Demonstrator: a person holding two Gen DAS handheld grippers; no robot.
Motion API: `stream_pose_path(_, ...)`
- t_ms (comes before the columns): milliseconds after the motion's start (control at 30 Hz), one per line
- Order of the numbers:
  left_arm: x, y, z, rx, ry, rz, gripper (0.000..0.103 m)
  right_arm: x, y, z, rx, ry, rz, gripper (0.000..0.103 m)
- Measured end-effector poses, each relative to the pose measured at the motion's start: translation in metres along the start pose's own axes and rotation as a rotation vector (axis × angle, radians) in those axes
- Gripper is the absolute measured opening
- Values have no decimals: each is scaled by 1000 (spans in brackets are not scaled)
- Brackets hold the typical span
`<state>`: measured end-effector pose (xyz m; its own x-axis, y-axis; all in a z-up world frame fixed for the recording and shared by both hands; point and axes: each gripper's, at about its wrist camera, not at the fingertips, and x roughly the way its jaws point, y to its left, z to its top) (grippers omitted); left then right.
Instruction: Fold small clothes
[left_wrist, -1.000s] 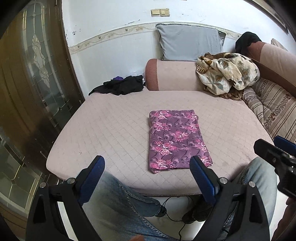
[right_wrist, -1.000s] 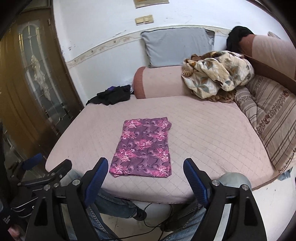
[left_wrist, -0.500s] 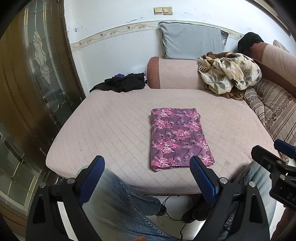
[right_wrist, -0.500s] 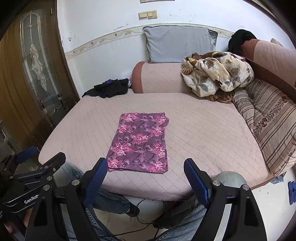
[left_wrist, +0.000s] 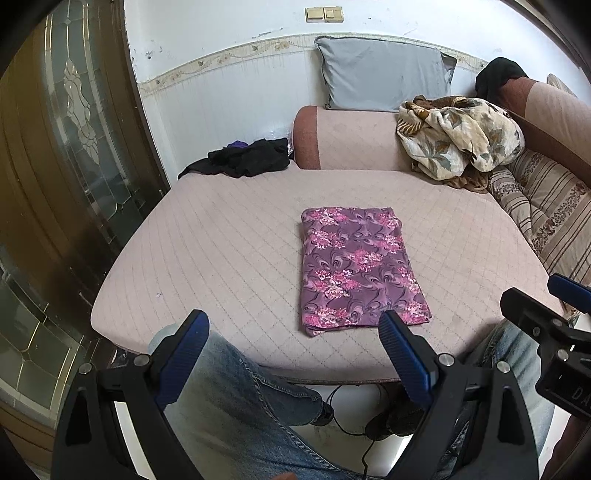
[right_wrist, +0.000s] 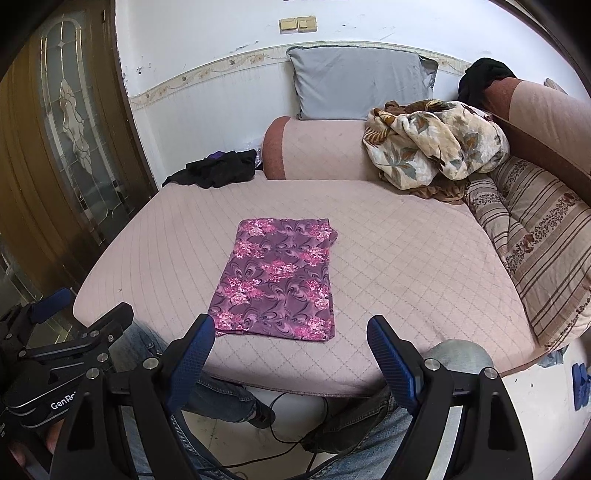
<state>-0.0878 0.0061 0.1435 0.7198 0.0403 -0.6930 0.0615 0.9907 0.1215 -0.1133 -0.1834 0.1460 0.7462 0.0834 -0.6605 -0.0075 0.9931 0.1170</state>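
purple floral cloth sits folded on the pink cushion, ahead of my left gripper and right gripper, both spread apart, holding nothing.

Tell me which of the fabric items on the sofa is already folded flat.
The purple floral cloth, a neat rectangle mid-cushion. The black clothes by the wall and the beige floral blanket on the backrest lie crumpled.

Quilted matt sofa cover; smooth printed cloth; glossy wooden door.
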Motion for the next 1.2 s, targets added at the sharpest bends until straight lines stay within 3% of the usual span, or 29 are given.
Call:
stream_pose_path(167, 5, -2, -2, 11, -2, 35, 92, 5, 0, -1, 2, 9, 2, 88)
stream_pose_path(1200, 56, 4, 5, -11, 83, 14, 92, 55, -3, 12, -9, 85, 12, 88)
